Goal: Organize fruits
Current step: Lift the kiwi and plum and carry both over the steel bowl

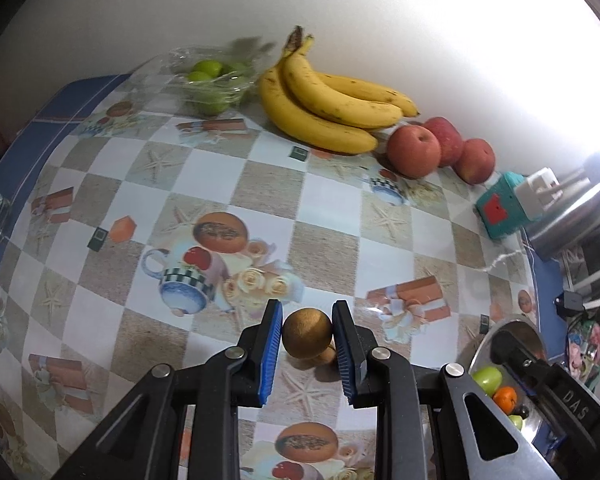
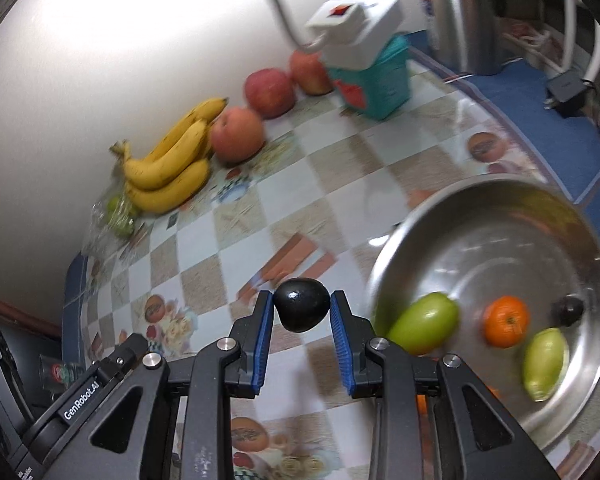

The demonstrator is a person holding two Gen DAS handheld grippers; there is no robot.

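My left gripper (image 1: 307,334) is shut on a round brown fruit (image 1: 306,338) and holds it above the checked tablecloth. My right gripper (image 2: 301,310) is shut on a dark, nearly black fruit (image 2: 301,309), left of a steel bowl (image 2: 496,200). In the bowl lie a green fruit (image 2: 424,322), an orange (image 2: 505,321), a yellow-green fruit (image 2: 545,362) and a small dark fruit (image 2: 570,309). The bowl also shows in the left wrist view (image 1: 488,344) at the lower right, partly hidden by my right gripper's body.
By the wall lie bananas (image 1: 324,100), three red apples (image 1: 414,150) and green limes in a clear bag (image 1: 208,80). A teal box (image 1: 502,210) with a white adapter and a steel kettle (image 1: 572,220) stand at the right. A black charger (image 2: 566,90) lies on the blue cloth.
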